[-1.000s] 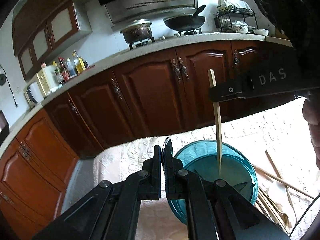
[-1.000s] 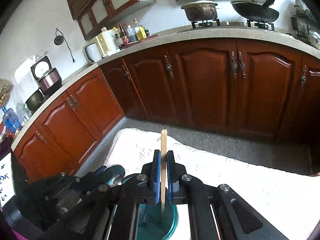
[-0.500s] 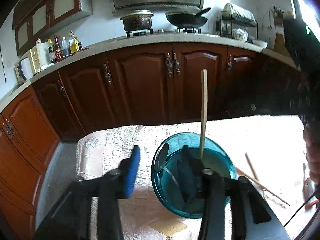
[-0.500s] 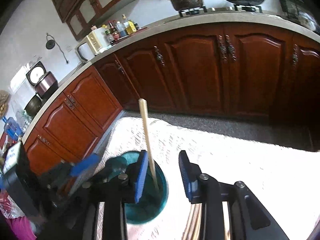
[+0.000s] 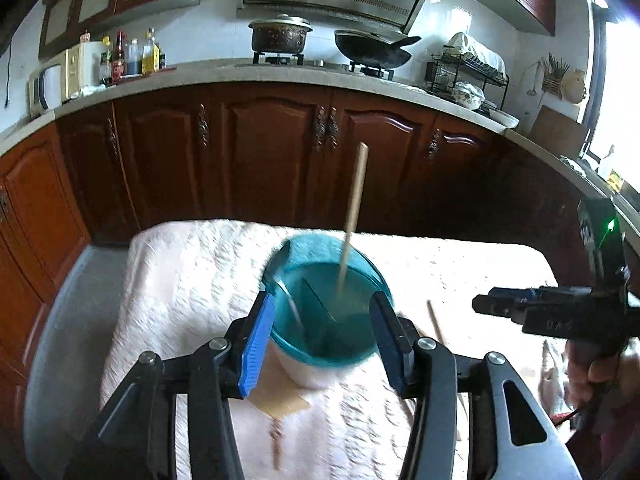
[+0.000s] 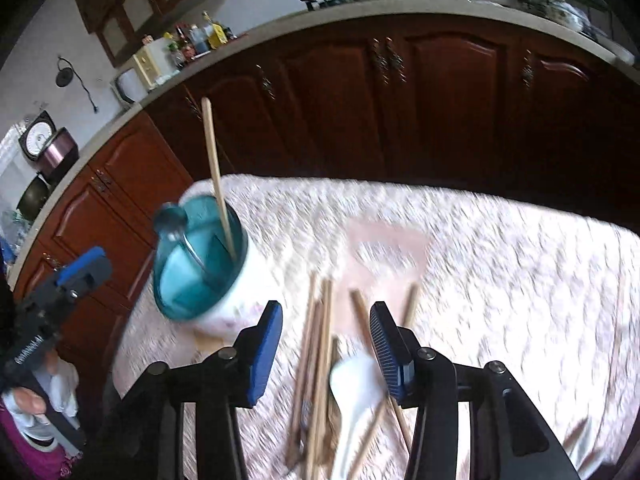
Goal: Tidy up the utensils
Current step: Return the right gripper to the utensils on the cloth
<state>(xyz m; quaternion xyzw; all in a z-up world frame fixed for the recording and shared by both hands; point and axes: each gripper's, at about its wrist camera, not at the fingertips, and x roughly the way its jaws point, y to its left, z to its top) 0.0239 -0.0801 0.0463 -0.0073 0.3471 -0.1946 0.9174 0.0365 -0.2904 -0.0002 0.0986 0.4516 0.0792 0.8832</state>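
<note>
A teal-rimmed utensil cup (image 5: 326, 320) (image 6: 200, 268) stands on the white cloth. A wooden chopstick (image 5: 354, 210) (image 6: 216, 176) and a metal spoon (image 5: 280, 276) (image 6: 170, 220) stand in it. My left gripper (image 5: 324, 344) is open and empty, its fingers either side of the cup. My right gripper (image 6: 326, 354) is open and empty above a pile of loose chopsticks (image 6: 318, 364) and a white ceramic spoon (image 6: 352, 392) on the cloth. The right gripper also shows at the right of the left wrist view (image 5: 480, 304).
The table is covered by a white quilted cloth (image 6: 500, 260). Dark wooden kitchen cabinets (image 5: 280, 140) run behind it, with a counter holding a pot, a wok and bottles. A loose chopstick (image 5: 436, 320) lies right of the cup.
Both grippers opened and let go: the spoon and the chopstick now stand in the cup. The right gripper moved right, over the loose chopsticks. The left gripper pulled back.
</note>
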